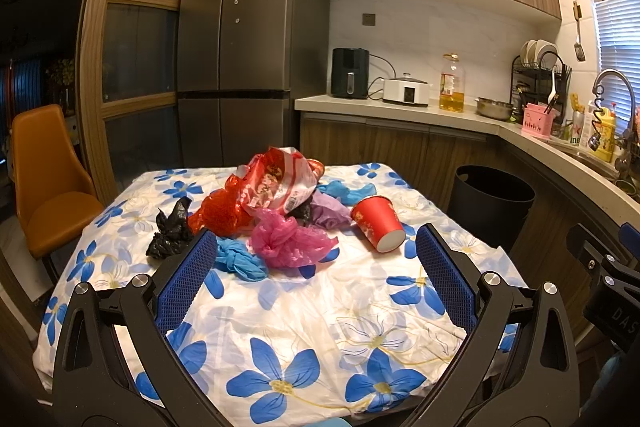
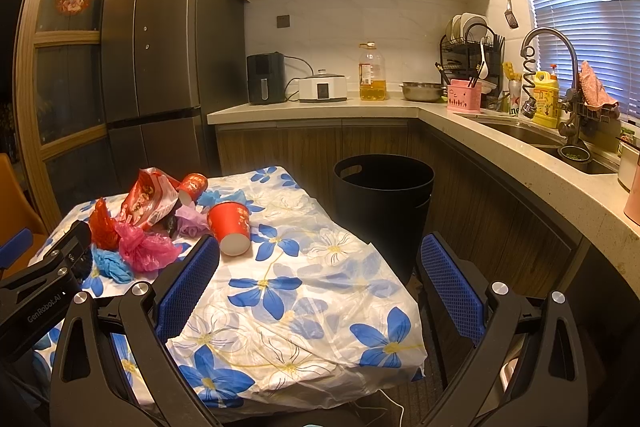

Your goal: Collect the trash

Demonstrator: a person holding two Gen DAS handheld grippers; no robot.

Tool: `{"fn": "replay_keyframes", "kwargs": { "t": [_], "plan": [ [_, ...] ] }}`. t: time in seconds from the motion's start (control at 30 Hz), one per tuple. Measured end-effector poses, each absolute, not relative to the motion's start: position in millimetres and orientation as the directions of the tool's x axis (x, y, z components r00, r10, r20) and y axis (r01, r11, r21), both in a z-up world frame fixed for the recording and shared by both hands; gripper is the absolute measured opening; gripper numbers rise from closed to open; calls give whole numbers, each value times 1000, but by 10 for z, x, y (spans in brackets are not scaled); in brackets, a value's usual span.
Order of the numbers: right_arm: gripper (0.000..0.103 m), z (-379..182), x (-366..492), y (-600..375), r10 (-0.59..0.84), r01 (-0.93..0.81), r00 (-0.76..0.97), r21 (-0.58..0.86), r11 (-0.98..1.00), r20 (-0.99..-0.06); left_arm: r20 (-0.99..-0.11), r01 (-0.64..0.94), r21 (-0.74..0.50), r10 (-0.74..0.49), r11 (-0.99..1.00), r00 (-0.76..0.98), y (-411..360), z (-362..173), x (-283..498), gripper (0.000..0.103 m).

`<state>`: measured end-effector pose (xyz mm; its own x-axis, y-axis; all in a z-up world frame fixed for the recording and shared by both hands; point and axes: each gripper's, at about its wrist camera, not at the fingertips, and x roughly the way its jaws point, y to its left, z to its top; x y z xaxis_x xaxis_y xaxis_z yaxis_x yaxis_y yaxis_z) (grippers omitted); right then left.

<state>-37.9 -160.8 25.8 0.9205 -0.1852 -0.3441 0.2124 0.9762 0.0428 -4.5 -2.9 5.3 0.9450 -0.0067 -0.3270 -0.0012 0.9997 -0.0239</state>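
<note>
The left gripper (image 1: 316, 247) is spread wide with nothing between its blue pads (image 1: 188, 279), poised above the near half of the table (image 1: 304, 311). The right gripper (image 2: 320, 259) is equally wide and holds nothing, over the table's right edge.

Just ahead of the left pads lie a blue bag (image 1: 240, 259) and a pink bag (image 1: 288, 239), touching. Left of them sits a black bag (image 1: 170, 233). Behind them, a red bag (image 1: 218, 215) and a red-and-white wrapper (image 1: 276, 183) are piled together, with a purple bag (image 1: 330, 213) beside. A red cup (image 1: 378, 223) lies on its side, mouth toward the camera; a second cup (image 2: 193, 185) lies behind the wrapper.

A black bin (image 2: 384, 203) stands on the floor just right of the table, below the counter (image 2: 320, 107).
</note>
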Motion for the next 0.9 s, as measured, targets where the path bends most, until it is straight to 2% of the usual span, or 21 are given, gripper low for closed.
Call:
{"fn": "replay_keyframes", "kwargs": {
  "t": [0.9],
  "plan": [
    [98,260,-365,-1600,-185,213,921,45,976,-343,-324,0,-24,-8,1000,946,-52,70,-54,97]
  ]
}}
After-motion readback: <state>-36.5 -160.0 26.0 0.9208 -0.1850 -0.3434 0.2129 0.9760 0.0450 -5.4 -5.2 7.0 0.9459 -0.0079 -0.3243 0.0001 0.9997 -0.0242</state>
